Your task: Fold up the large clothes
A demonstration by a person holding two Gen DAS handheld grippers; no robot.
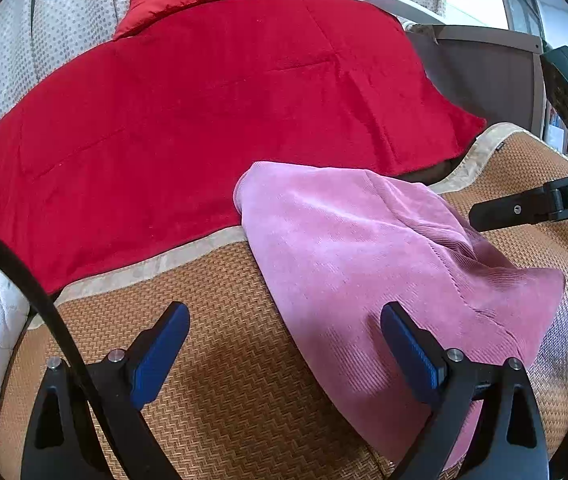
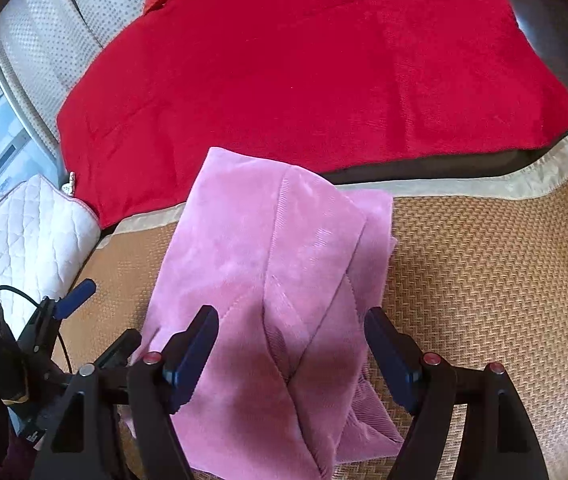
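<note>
1. Right wrist view: right gripper (image 2: 291, 344) hovering over folded pink garment (image 2: 268, 248), fingers spread apart, gripping nothing.
2. Left gripper (image 1: 284, 340) standing wide too, empty, over woven mat (image 1: 220, 360).
3. Pink garment lying on mat, far edge overlapping red blanket (image 1: 204, 120).

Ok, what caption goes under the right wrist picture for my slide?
Open right tool hovering over a folded pink corduroy garment on a woven straw mat, red fleece blanket behind.

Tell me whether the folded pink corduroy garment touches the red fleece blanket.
Touching. The left wrist view shows the pink corduroy garment with its far corner lapping over the red fleece blanket at the blanket's near edge.
</note>
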